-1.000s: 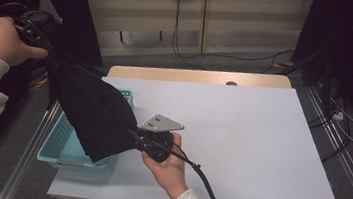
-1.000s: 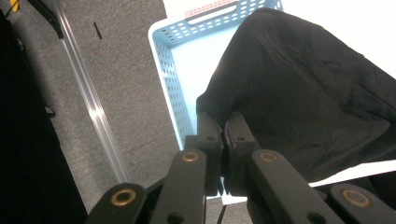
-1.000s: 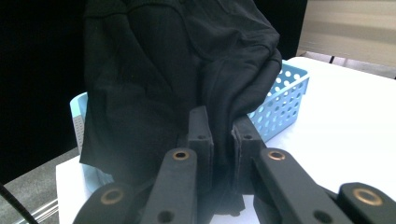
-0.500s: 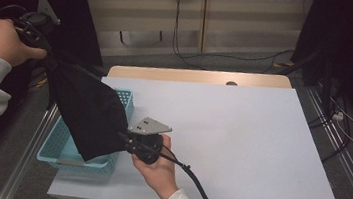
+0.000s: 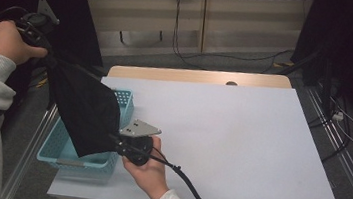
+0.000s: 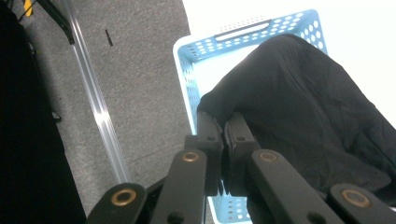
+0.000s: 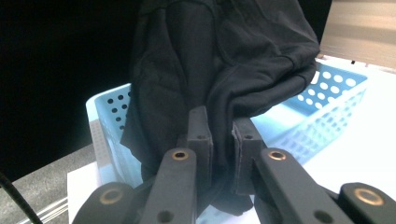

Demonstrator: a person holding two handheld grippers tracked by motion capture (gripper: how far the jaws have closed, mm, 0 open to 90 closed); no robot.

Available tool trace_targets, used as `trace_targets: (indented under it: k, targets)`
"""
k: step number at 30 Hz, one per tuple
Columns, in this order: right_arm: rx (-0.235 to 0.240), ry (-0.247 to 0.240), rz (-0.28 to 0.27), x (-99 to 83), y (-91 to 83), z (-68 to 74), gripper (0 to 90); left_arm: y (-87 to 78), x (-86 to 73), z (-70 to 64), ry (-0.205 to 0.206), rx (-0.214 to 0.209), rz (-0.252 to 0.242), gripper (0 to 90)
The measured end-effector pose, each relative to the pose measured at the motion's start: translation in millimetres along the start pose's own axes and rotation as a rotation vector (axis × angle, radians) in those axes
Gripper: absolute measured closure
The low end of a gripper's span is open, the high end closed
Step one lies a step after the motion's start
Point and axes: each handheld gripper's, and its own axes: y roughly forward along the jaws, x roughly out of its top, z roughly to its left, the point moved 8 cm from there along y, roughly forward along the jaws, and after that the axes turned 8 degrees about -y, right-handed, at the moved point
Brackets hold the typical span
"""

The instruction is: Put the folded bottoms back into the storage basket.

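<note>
A wrinkled black cloth (image 5: pixel 85 109) hangs stretched aslant above the perforated light-blue basket (image 5: pixel 70 157) at the table's left edge.

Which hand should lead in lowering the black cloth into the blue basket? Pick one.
Right. The right gripper grips the black fabric garment's low end just above the light blue perforated plastic basket. The left gripper holds the other end high, out beyond the table edge.

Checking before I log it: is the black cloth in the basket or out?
Out: both grippers hold the black cloth stretched, lifted over the blue basket.
</note>
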Motion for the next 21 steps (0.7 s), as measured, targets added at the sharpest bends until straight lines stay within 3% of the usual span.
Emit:
trace_targets:
  k: [3, 4, 5, 6, 7, 9, 11, 16, 18, 21]
  targets:
    - [-0.004, -0.031, 0.008, -0.4, 9.0, 7.7, 77.3, 11.6, 8.9, 6.4, -0.003, -0.014, -0.057, 86.5]
    - [-0.018, -0.055, 0.007, -0.1, 9.8, 9.7, 68.9, 17.5, 10.8, 7.7, -0.007, -0.016, -0.075, 83.7]
    - [-0.002, -0.043, -0.001, 0.7, 9.2, 12.5, 56.9, 22.7, 13.7, 9.4, 0.01, 0.0, -0.115, 75.9]
    - [0.025, -0.021, 0.0, 0.8, 7.9, 15.4, 49.3, 26.2, 16.9, 10.1, 0.014, 0.015, -0.157, 62.0]
    - [0.051, -0.012, 0.011, -0.4, 5.6, 17.2, 47.4, 30.2, 17.3, 9.8, 0.027, 0.018, -0.169, 53.2]
    - [0.02, -0.028, 0.017, -2.6, -2.5, 11.2, 43.7, 40.2, 14.1, 2.7, 0.033, -0.005, -0.168, 45.4]
    - [0.008, -0.009, 0.006, -2.2, -12.0, 1.2, 39.8, 48.8, 10.3, -3.9, 0.045, -0.014, -0.171, 41.8]
    - [-0.055, -0.041, 0.037, -9.2, -33.6, -24.6, 32.3, 67.0, -1.6, -21.5, 0.058, -0.074, -0.172, 36.5]
    - [-0.062, -0.032, 0.041, -12.7, -41.1, -32.3, 29.6, 73.6, -6.6, -26.7, 0.049, -0.106, -0.162, 34.8]
    - [-0.085, -0.035, 0.059, -19.5, -50.5, -43.6, 27.1, 81.7, -12.4, -30.9, 0.057, -0.109, -0.16, 32.4]
